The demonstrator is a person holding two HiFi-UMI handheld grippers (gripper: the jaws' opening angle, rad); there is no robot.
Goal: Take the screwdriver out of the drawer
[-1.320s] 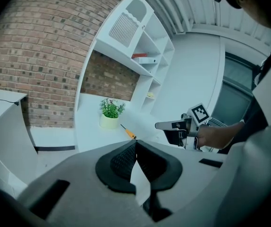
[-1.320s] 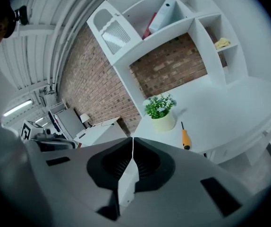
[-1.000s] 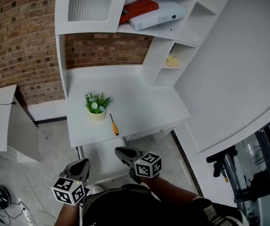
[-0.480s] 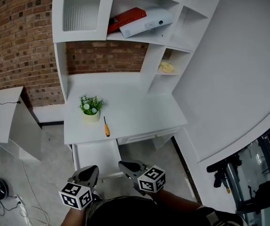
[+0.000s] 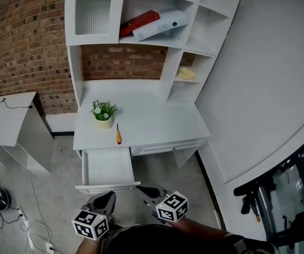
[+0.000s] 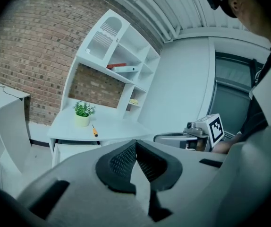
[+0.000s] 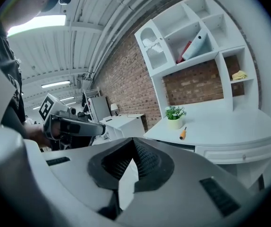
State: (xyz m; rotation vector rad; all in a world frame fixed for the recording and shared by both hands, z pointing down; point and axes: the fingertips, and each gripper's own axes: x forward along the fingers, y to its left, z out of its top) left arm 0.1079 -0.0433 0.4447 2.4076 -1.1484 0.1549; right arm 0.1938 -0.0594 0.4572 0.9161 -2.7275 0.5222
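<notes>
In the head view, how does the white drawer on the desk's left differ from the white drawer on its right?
The left white drawer is pulled out toward the person; the right white drawer is shut under the white desktop. The left one shows its bare white inside; the right one shows only its front. The right one's front looks wider. Both are white and hang under the same desktop.

Left tongs (image 6: 136, 145) grey (black ribbed pads (image 6: 121, 162))

Orange-handled screwdriver (image 5: 118, 136) lies flat on the desk top (image 5: 157, 118), handle nearest, dark shaft pointing away, well ahead of the left gripper (image 5: 108, 196) and right gripper (image 5: 142, 190). White drawer (image 5: 107, 167) stands pulled open just ahead of them.
</notes>
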